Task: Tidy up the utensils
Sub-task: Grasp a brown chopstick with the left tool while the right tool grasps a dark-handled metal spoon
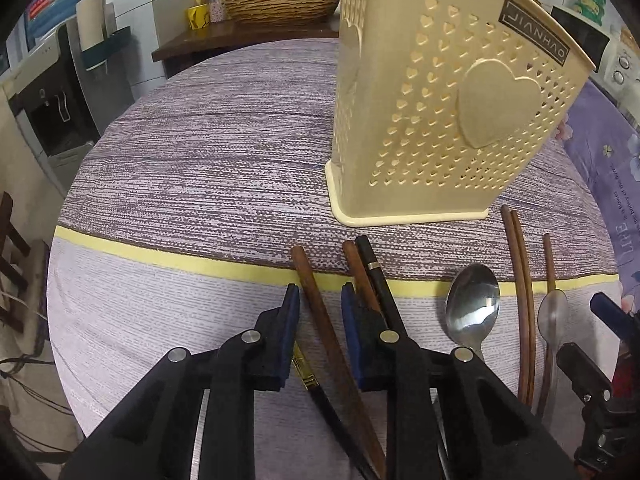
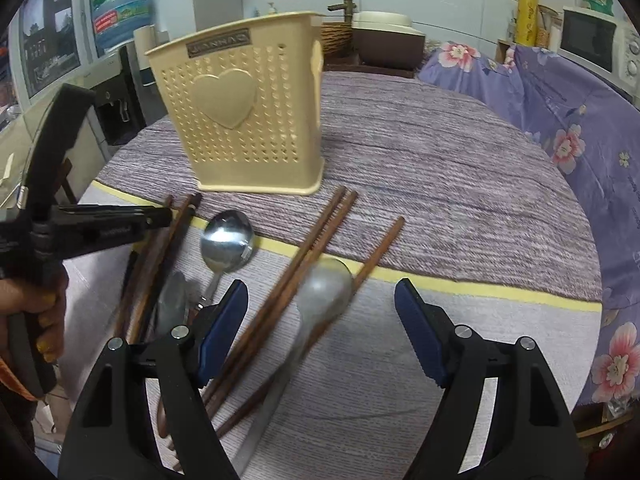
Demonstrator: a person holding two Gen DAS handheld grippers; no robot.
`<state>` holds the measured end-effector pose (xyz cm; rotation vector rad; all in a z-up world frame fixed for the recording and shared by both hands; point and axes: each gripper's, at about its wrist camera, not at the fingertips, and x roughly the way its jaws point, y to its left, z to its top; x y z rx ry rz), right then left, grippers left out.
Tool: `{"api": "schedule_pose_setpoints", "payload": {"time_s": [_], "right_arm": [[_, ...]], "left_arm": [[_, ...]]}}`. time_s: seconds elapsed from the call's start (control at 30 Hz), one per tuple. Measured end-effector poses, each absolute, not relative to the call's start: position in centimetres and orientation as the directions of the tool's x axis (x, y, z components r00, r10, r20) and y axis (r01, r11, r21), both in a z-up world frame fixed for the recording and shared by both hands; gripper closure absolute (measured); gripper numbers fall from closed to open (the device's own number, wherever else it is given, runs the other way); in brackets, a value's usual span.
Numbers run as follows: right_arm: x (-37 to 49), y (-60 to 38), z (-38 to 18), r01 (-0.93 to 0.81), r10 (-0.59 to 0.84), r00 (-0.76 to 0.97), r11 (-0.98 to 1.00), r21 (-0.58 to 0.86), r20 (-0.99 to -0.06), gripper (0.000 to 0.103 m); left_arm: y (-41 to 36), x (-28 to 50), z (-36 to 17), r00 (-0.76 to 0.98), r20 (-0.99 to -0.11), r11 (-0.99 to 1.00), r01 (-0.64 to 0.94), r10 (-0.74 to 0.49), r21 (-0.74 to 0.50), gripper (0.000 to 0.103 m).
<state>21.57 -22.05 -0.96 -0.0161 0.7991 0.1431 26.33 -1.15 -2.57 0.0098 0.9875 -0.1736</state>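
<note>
The left gripper [image 1: 320,294] straddles a stiff, light wooden chopstick [image 1: 320,312], pads narrowed but apparently not pinching; best grasped mid-shaft. The right gripper [image 2: 322,294] is spread wide.

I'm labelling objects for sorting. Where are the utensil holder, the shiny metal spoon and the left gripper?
utensil holder [image 2: 240,120]: right wrist view, front wall at the raised heart.
shiny metal spoon [image 1: 473,304]: left wrist view, middle of the bowl.
left gripper [image 1: 320,300]: left wrist view, midway between fingertips.

Black gripper [image 1: 320,300] frames, blue pads [image 2: 224,332], silver pivot screws.
</note>
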Motion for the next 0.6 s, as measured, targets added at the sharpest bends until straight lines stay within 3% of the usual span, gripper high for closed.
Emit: {"api": "schedule_pose_setpoints", "payload": {"time_s": [0.3,0.6], "right_arm": [[22.0,-21.7,-1.2,-0.101,0.085,0.681,0.995,0.021,-0.727,0.027],[25.6,-16.4,-1.1,-0.241,0.215,0.6,0.967,0.083,-0.77,0.029]], "left_arm": [[-1.6,26.3,-2.7,0.531,-0.836,0.984,0.168,-0.141,-0.06,0.081],[-0.6,26.1,-2.8,0.528,-0.831,0.981,0.171,-0.173,-0.095,0.089]]}}
